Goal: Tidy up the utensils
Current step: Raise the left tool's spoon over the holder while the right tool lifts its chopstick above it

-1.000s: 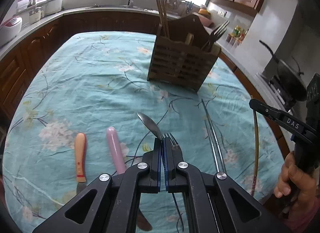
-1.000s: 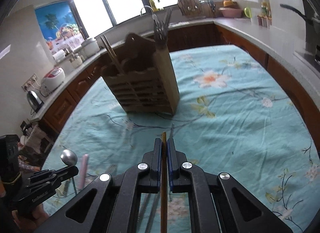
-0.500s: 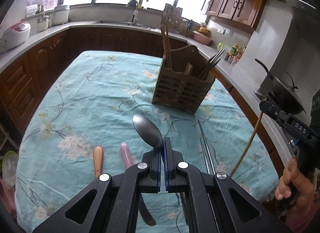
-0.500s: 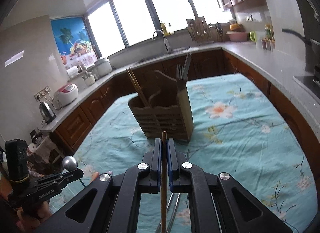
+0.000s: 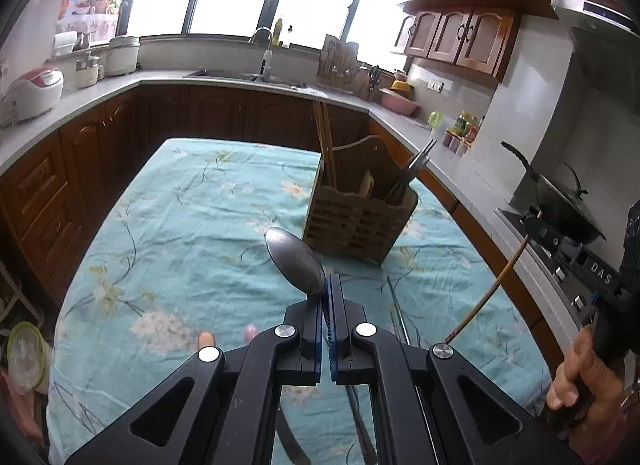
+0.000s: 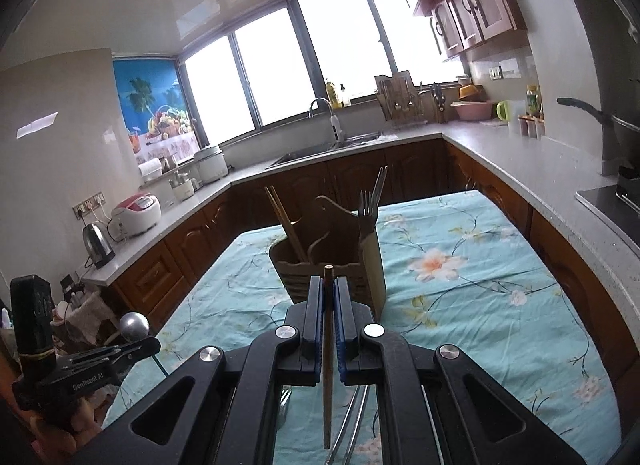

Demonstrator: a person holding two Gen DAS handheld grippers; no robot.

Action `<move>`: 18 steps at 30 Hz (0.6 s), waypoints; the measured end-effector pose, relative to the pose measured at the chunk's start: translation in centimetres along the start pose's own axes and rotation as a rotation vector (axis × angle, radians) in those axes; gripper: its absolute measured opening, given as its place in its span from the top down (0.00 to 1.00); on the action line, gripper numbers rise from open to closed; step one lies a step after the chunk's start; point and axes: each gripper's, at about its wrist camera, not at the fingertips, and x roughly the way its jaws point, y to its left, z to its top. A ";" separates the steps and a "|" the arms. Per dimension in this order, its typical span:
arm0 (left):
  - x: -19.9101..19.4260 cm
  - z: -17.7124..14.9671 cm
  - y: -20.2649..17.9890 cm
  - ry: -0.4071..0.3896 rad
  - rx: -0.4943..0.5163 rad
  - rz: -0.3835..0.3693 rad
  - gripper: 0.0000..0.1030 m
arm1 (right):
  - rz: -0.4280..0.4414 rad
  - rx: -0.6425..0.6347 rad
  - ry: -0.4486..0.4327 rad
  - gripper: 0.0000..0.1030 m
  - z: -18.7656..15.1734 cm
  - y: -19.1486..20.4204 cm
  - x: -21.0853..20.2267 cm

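Observation:
My left gripper (image 5: 328, 285) is shut on a metal spoon (image 5: 295, 261), held up above the table with the bowl pointing forward. It shows at the left of the right wrist view (image 6: 135, 326). My right gripper (image 6: 329, 285) is shut on a wooden chopstick (image 6: 328, 365), which hangs down from it; it shows in the left wrist view (image 5: 486, 297). The wooden utensil holder (image 5: 358, 217) stands ahead on the table, with chopsticks and forks in it (image 6: 332, 261).
The table has a teal floral cloth (image 5: 192, 233). Metal chopsticks (image 5: 398, 321), an orange handle (image 5: 206, 339) and a pink handle (image 5: 251, 330) lie on it below my left gripper. Counters ring the table. A wok (image 5: 560, 201) sits at right.
Both grippers have risen well above the table with the spoon and the chopstick. The holder now looks farther and lower in both views.

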 end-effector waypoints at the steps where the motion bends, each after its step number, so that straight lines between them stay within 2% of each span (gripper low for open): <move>1: 0.0 0.2 0.0 -0.004 0.001 -0.001 0.99 | 0.002 0.001 -0.001 0.95 0.1 0.0 0.0; 18: 1.1 3.6 0.5 -0.085 0.012 0.006 0.99 | 0.008 -0.017 -0.052 0.95 2.4 0.5 0.7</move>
